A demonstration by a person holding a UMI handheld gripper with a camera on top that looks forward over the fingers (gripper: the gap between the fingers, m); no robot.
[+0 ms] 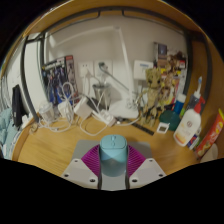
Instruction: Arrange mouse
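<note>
A light blue computer mouse (113,157) sits between my two fingers, pressed on both sides by the magenta pads (94,160). My gripper (113,165) is shut on the mouse and holds it above the wooden tabletop (55,148). The rear of the mouse is hidden by the gripper body.
Ahead at the back of the table lie white cables and small devices (75,112) by the wall. To the right stand a cluttered wooden rack (160,95), a white bottle (188,125) and a colourful packet (210,135). Posters (58,78) lean at the left.
</note>
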